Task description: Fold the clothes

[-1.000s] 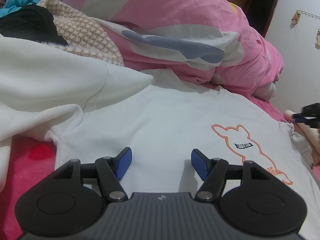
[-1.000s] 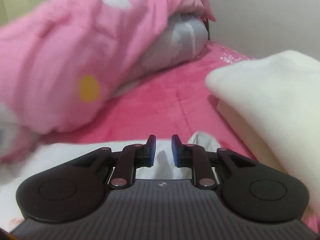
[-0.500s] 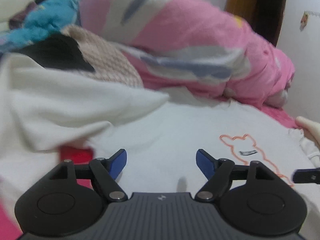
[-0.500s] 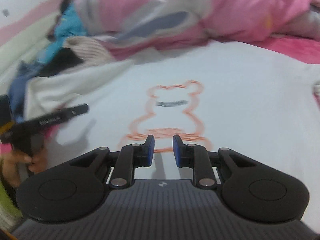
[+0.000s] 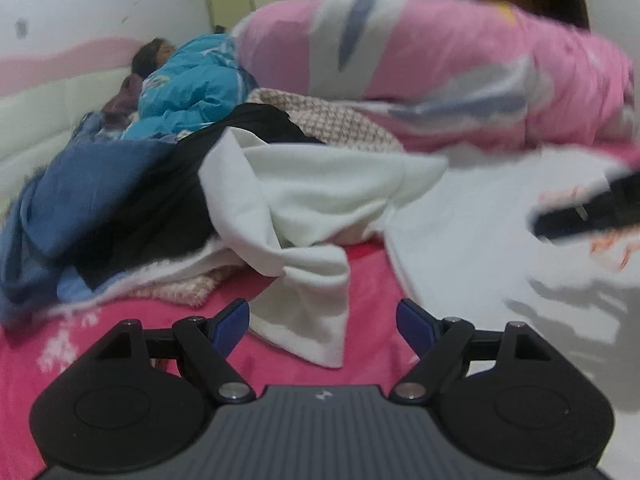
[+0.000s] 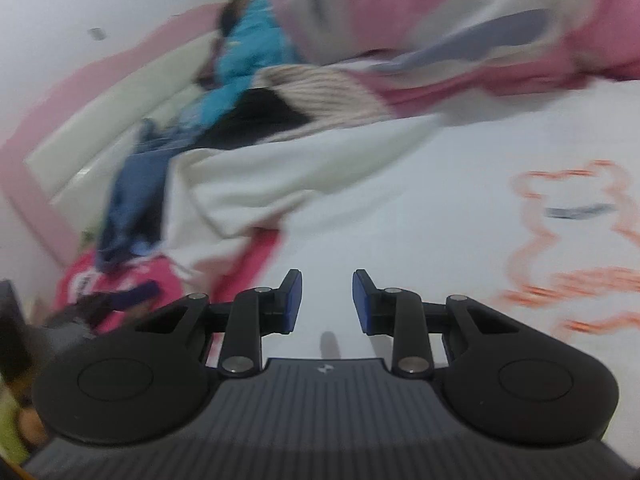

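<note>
White sweatshirt (image 6: 400,208) with an orange outline print lies flat on the pink bed (image 5: 192,344). My left fingers (image 5: 323,326) have just spread wide over a crumpled white garment (image 5: 304,216), pinching nothing. My right fingers (image 6: 327,300) have just parted slightly above the sweatshirt, empty.

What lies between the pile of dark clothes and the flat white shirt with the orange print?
A crumpled cream garment drapes between the pile of dark clothes and the white shirt, over the pink sheet. The left wrist view shows it best.

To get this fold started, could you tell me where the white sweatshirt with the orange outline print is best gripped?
I would pinch the white sweatshirt at its left side edge, where it meets the pink bedspread. It lies flat, so only that free edge lets a finger slide under, coming in low from the left.
</note>
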Tool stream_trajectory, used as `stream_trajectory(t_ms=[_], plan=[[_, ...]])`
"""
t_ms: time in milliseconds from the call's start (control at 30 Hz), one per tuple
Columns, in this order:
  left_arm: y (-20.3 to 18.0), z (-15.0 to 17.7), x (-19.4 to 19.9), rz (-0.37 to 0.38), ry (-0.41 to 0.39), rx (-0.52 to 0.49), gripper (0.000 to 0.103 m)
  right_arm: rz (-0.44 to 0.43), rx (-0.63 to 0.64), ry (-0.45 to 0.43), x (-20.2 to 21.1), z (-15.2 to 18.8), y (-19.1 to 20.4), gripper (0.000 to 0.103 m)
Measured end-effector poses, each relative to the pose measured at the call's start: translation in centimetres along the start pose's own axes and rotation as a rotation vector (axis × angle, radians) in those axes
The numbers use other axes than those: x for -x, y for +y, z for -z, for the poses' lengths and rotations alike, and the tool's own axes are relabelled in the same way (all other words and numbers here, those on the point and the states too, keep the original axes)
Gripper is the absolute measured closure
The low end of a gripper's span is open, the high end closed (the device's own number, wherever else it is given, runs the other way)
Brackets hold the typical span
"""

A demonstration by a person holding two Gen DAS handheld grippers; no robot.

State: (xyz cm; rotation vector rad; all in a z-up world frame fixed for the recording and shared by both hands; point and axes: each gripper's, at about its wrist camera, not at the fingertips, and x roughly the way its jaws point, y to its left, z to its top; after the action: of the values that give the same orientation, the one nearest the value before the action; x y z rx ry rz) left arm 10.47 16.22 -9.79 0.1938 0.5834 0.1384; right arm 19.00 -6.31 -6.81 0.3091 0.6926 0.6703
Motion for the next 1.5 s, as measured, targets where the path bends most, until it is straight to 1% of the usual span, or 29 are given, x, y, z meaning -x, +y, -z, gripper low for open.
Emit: stream_trajectory(t_ms=[67, 133, 167, 200, 233, 267, 300, 333, 433, 633, 700, 767, 867, 1000, 1100, 1233, 1367, 1467, 1500], plan=[[-0.7, 0.4, -1.2, 0.000, 0.030, -0.047, 0.023, -0.057, 0.014, 0.005, -1.7, -0.4, 1.1, 0.076], [-0.6, 0.8, -2.1, 0.024, 0.057, -0.036, 0.028, -0.090, 0.029, 0.000, -2.8, -0.6, 1.7, 0.076], [-0.4, 0.8, -2.3, 0.035, 0.060, -0.020, 0.033, -0.097, 0.026, -0.002, -3.2, -0.6, 1.7, 0.076], [0.0, 0.5, -2.2, 0.037, 0.061, 0.000, 0.051, -0.103, 0.013, 0.000, -3.7, -0.6, 1.6, 0.076], [0.6, 0.2, -2.2, 0.034, 0.063, 0.018, 0.064, -0.109, -0.008, 0.006, -4.1, -0.6, 1.3, 0.076], [1.2, -0.2, -2.1, 0.031, 0.066, 0.037, 0.089, -0.116, -0.030, 0.013, -4.4, -0.5, 1.0, 0.076], [1.8, -0.5, -2.0, 0.028, 0.068, 0.056, 0.092, -0.124, -0.043, 0.020, -4.6, -0.4, 0.8, 0.076], [2.7, -0.9, -1.7, 0.047, 0.066, 0.094, 0.092, -0.130, -0.049, 0.025, -4.8, -0.3, 0.6, 0.076], [7.6, -3.2, -0.5, 0.190, 0.066, 0.257, 0.093, -0.140, -0.050, 0.036, -4.9, -0.3, 0.5, 0.076], [18.2, -8.7, -0.3, 0.403, 0.077, 0.511, 0.095, -0.158, -0.044, 0.023, -4.3, -1.2, 1.2, 0.076], [21.1, -10.6, 0.3, 0.461, 0.058, 0.553, 0.097, -0.166, -0.044, 0.017, -4.2, -1.5, 1.6, 0.076], [23.6, -12.3, 0.8, 0.480, 0.025, 0.572, 0.097, -0.171, -0.044, 0.018, -4.4, -1.8, 2.1, 0.076], [26.1, -14.3, 0.9, 0.467, 0.005, 0.552, 0.097, -0.173, -0.039, 0.025, -4.8, -2.1, 2.8, 0.076], [28.9, -17.0, 0.1, 0.353, 0.006, 0.459, 0.098, -0.168, -0.019, 0.041, -5.6, -2.2, 3.8, 0.076], [30.7, -17.8, -0.5, 0.288, 0.019, 0.421, 0.098, -0.156, 0.001, 0.052, -6.2, -2.2, 4.3, 0.076], [33.0, -17.8, -1.5, 0.213, 0.028, 0.395, 0.098, -0.140, 0.018, 0.072, -6.8, -1.9, 4.6, 0.076], [35.1, -17.5, -3.0, 0.175, 0.037, 0.397, 0.099, -0.121, 0.026, 0.090, -7.4, -1.4, 4.7, 0.076], [35.5, -16.7, -4.5, 0.117, 0.058, 0.344, 0.099, -0.110, 0.023, 0.099, -7.7, -1.2, 4.6, 0.076], [35.5, -16.3, -5.2, 0.088, 0.077, 0.327, 0.098, -0.103, 0.023, 0.102, -7.8, -1.1, 4.6, 0.076]])
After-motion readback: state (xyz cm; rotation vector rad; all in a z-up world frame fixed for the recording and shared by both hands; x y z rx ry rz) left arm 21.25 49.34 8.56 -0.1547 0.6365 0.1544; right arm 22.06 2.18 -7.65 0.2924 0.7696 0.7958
